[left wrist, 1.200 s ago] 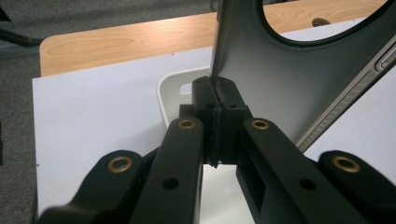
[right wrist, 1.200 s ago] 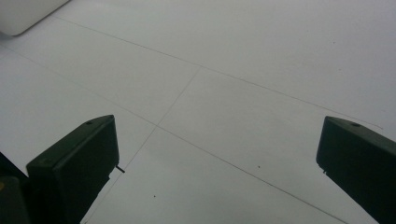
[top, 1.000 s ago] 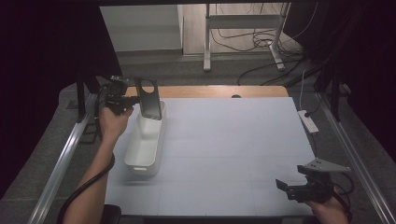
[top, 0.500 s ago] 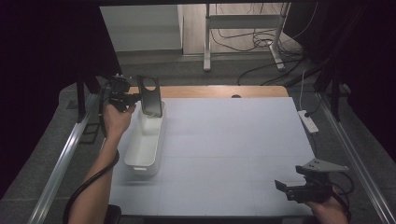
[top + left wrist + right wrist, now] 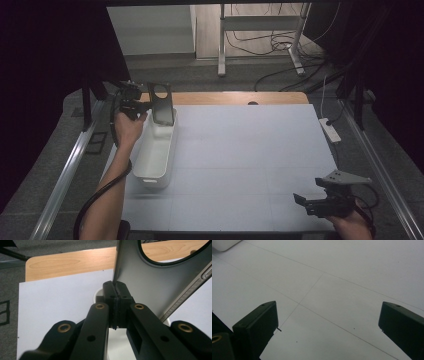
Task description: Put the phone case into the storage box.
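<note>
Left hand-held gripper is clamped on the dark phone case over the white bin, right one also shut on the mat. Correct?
Not quite. The right hand-held gripper is open: the right gripper view shows its jaws wide apart over the bare white mat. The rest holds: the left hand-held gripper is clamped on the dark phone case over the white bin.

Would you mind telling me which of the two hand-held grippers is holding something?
The left hand-held gripper, at the far left over the white tray: its jaws pinch the dark phone case. The right hand-held gripper is open above bare table.
</note>
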Action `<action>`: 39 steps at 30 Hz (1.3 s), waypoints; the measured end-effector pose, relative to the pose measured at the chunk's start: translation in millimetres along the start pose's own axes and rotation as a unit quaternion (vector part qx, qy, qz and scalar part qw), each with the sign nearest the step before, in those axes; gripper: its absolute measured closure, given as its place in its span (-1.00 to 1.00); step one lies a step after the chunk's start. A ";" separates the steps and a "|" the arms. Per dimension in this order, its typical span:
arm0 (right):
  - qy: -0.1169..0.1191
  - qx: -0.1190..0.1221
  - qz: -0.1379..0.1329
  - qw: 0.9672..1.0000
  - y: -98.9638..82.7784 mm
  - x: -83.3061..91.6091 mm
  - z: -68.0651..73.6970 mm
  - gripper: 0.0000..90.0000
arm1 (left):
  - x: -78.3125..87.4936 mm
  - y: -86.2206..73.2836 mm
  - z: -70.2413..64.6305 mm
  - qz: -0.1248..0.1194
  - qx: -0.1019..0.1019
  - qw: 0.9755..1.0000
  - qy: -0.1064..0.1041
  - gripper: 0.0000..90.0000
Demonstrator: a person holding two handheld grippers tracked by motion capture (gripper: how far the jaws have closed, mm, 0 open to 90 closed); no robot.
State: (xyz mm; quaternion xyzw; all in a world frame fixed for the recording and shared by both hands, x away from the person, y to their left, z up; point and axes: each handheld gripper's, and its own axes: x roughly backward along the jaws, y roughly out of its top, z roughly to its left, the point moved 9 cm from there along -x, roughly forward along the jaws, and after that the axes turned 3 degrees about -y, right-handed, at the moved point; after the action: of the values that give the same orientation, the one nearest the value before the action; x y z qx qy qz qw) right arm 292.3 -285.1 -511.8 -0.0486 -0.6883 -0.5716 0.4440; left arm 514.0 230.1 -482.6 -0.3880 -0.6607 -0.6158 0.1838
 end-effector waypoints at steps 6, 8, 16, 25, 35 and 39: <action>0.000 0.001 0.000 1.000 0.0 -0.2 0.0 -0.92 | -8.2 -6.0 3.9 0.007 0.007 1.000 0.002 0.97; 0.000 0.001 0.002 1.000 -0.2 -0.6 0.3 -0.91 | -11.2 -8.1 5.0 0.008 0.012 1.000 0.000 0.97; 0.000 0.003 0.005 1.000 -0.6 -0.7 0.5 -0.90 | -19.1 -13.5 6.3 0.014 0.018 1.000 0.000 0.97; 0.001 0.004 0.005 1.000 -0.6 -1.0 0.8 -0.90 | -26.7 -19.4 8.1 0.023 0.021 1.000 0.000 0.97; -0.001 0.006 0.011 1.000 -1.3 -1.6 1.0 -0.89 | -30.7 -22.0 3.8 0.036 0.001 0.999 -0.003 0.88; -0.001 0.007 0.012 1.000 -1.4 -2.0 1.1 -0.89 | -25.4 -17.4 3.2 0.027 -0.008 1.000 -0.003 0.68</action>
State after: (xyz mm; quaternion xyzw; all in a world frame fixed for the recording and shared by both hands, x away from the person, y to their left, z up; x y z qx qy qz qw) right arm 292.0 -283.8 -514.1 -0.0546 -0.6920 -0.5617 0.4502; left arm 517.9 226.9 -513.2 -0.4088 -0.6453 -0.6151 0.1953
